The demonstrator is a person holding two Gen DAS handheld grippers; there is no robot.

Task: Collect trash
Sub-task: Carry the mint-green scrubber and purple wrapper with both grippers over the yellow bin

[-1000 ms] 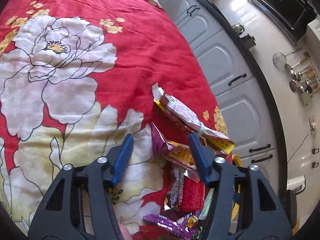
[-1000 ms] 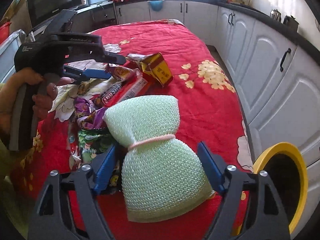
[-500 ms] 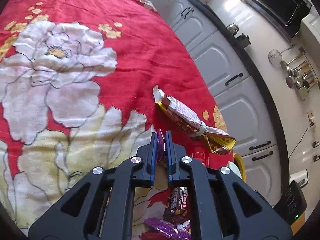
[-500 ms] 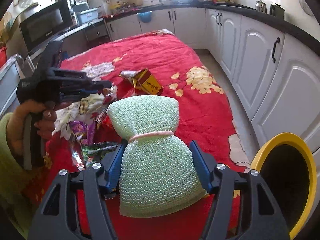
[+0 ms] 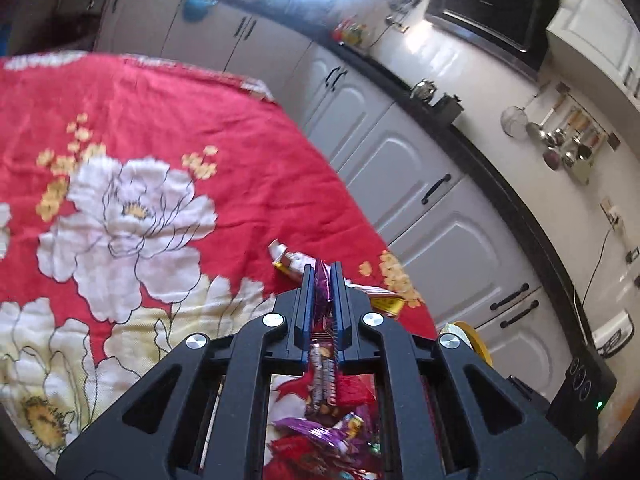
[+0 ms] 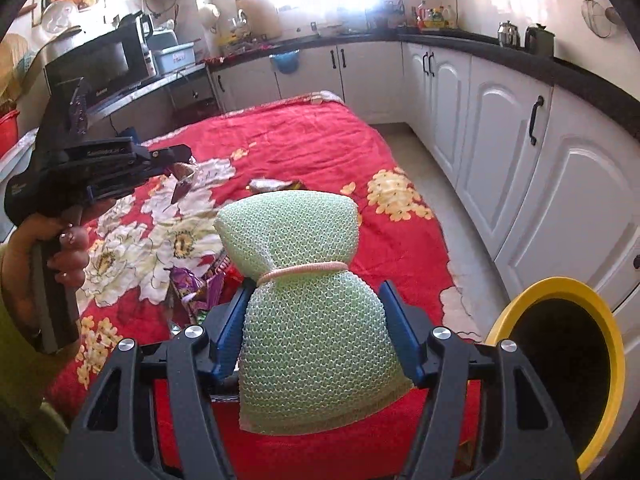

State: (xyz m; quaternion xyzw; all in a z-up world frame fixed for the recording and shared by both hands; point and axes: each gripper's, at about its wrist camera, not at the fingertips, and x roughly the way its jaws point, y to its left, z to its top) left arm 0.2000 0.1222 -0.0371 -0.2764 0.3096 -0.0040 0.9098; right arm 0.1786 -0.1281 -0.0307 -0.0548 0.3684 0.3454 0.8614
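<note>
Trash here means snack wrappers, and one purple wrapper (image 5: 322, 288) is pinched between the closed blue fingers of the left hand-held gripper (image 5: 322, 280), lifted clear of the red flowered cloth (image 5: 224, 152) that covers the table. Below it, seen through the frame of that gripper, a heap of loose wrappers (image 5: 332, 436) lies on the cloth; the print on them is too blurred to read. Just past the fingertips lies a yellow packet (image 5: 384, 305), partly hidden.

Only the right wrist view shows the right hand-held gripper (image 6: 316, 316), which squeezes a pale green mesh sponge (image 6: 308, 320) tied round the middle with a pink band (image 6: 304, 270). Its fingers press the lower half of the sponge from both sides. To its right, off the table edge, stands a yellow-rimmed bin (image 6: 600, 316) with a dark inside; the left view catches only a sliver of that rim. The right view also shows the person's left hand (image 6: 52, 240) round the other gripper's handle, the wrapper hanging from its tip. White lettering on that gripper's side is not legible. Farther back stand white cabinets (image 6: 504, 136) and a microwave (image 6: 100, 64).
</note>
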